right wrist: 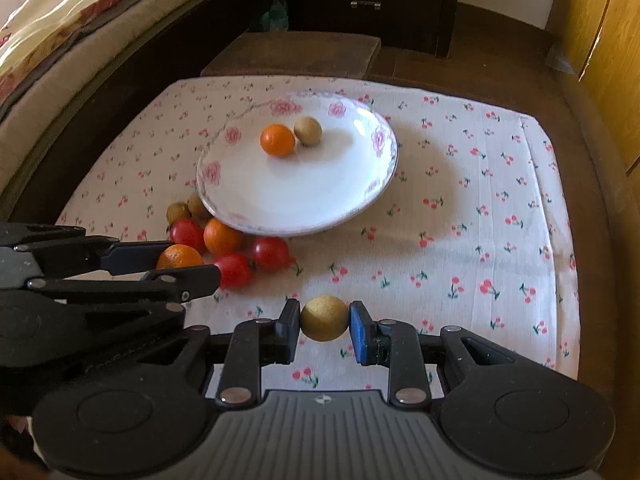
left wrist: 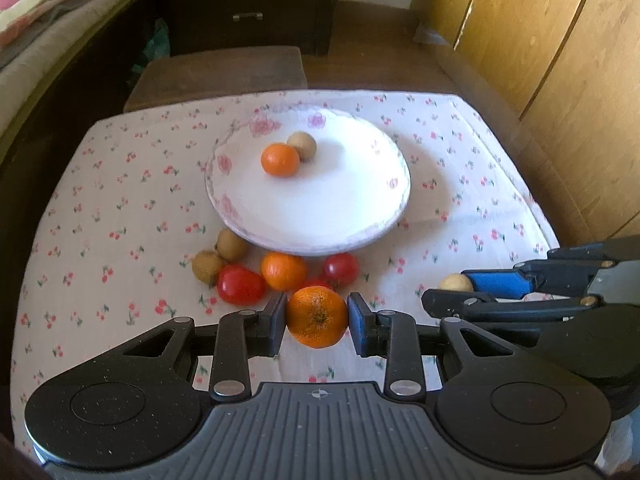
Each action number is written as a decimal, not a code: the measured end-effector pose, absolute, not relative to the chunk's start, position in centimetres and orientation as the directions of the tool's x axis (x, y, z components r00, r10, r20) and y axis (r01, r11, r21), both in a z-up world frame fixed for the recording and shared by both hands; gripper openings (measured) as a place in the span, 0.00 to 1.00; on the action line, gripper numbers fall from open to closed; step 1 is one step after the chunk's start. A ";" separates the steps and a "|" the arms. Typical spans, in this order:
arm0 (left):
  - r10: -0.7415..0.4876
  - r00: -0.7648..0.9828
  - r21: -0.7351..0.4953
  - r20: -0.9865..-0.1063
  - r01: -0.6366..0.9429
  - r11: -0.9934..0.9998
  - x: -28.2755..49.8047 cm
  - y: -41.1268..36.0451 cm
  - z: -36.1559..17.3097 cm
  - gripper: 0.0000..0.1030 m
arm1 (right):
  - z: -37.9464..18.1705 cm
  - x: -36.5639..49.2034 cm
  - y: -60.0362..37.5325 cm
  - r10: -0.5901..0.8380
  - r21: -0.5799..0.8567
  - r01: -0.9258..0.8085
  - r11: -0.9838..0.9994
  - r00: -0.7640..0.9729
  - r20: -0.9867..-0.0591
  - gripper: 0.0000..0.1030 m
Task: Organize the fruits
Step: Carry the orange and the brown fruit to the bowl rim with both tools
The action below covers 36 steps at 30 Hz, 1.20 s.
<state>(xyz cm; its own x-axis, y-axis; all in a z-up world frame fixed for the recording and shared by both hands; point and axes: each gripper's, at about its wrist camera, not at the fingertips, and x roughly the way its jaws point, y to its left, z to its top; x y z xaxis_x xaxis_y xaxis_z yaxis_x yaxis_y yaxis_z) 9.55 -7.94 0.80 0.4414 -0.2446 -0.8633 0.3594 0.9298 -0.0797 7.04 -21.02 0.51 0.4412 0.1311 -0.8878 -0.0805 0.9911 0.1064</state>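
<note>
My left gripper is shut on an orange, held just above the cloth in front of a fruit pile. My right gripper is shut on a small tan round fruit, to the right of the pile. A white floral plate stands beyond, holding one orange and one tan fruit side by side. The pile at the plate's near left rim has another orange, red tomatoes and two tan fruits. The right gripper shows at the right of the left wrist view.
A white cloth with a cherry print covers the low table. A brown stool stands behind it, a bed to the left, a dark drawer cabinet at the back and wooden wardrobe doors to the right.
</note>
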 end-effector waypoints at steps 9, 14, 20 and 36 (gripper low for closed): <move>-0.241 0.467 -0.084 -0.851 0.332 0.940 12.7 -8.4 1.2 0.39 | 0.8 10.4 -21.6 0.120 0.110 -0.049 0.993 0.472 -0.873 0.28; -0.232 0.468 -0.087 -0.853 0.312 0.946 14.5 -8.5 0.7 0.38 | 0.3 12.3 -21.8 0.112 0.112 -0.029 0.993 0.480 -0.870 0.28; -0.221 0.465 -0.090 -0.857 0.287 0.954 15.9 -8.3 0.1 0.38 | -0.3 13.9 -21.6 0.105 0.107 -0.023 0.994 0.481 -0.871 0.28; -0.187 0.451 -0.083 -0.873 0.239 0.967 17.2 -7.4 -1.4 0.38 | -1.4 15.7 -20.6 0.099 0.095 -0.034 0.995 0.483 -0.870 0.28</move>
<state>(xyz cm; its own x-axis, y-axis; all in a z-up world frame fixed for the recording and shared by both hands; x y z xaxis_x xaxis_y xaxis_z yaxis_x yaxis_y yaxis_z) 17.21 -7.36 -1.37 0.4513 -0.1868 -0.8726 0.2394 0.9673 -0.0832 15.68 -20.59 -1.39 0.4834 0.0992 -0.8697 -0.0336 0.9949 0.0947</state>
